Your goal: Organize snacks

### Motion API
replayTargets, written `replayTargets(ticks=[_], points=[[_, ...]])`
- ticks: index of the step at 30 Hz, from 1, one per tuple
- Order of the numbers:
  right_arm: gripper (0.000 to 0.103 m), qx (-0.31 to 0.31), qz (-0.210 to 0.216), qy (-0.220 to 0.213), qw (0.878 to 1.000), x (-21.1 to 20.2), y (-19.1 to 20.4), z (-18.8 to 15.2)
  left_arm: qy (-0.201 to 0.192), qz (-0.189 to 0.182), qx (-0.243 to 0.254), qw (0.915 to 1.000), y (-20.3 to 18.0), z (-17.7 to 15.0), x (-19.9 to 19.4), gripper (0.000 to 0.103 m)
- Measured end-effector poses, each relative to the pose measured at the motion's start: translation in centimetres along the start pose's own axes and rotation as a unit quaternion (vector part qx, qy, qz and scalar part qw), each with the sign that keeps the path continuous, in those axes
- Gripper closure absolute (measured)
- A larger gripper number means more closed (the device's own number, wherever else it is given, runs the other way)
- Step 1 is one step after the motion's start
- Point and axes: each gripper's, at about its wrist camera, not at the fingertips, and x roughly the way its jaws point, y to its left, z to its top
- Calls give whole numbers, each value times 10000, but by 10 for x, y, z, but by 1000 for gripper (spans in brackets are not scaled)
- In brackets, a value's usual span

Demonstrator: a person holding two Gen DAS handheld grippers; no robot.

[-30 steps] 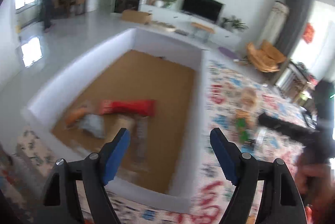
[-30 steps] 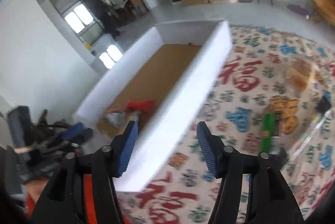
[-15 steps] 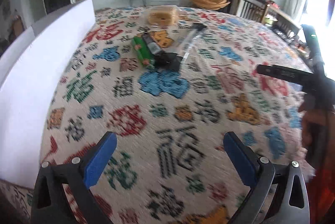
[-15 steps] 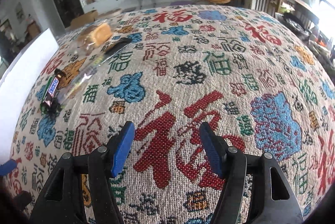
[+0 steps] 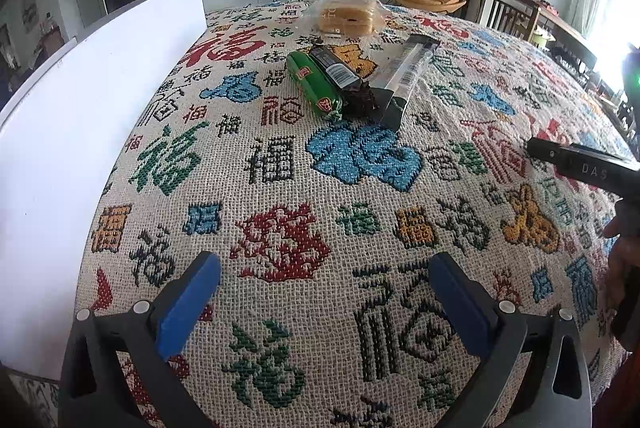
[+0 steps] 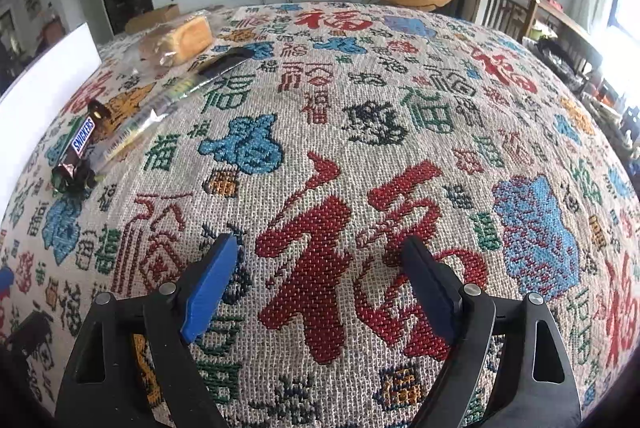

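Well apart: snacks (image 5: 344,79), L hand-held gripper (image 5: 324,302)

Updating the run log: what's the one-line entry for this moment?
left gripper open | right gripper open | both empty | Snickers bar on tablecloth

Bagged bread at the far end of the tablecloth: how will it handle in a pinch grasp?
The bagged bread probably squashes easily: soft slices show through thin clear film. It looks light for its bulk. The loose wrapper would likely slip or stretch if pinched alone, so the load may sag below the open left gripper.
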Motion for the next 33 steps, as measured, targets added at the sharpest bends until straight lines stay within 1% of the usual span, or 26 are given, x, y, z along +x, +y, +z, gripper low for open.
replayTargets(ticks=[3, 33], points=[[16, 68, 80, 1, 9999, 1, -3, -1, -3, -4, -4, 10000, 0, 0, 0, 0], [16, 43, 48, 4, 10000, 1, -2, -1, -3, -5, -1, 10000, 0, 0, 0, 0]])
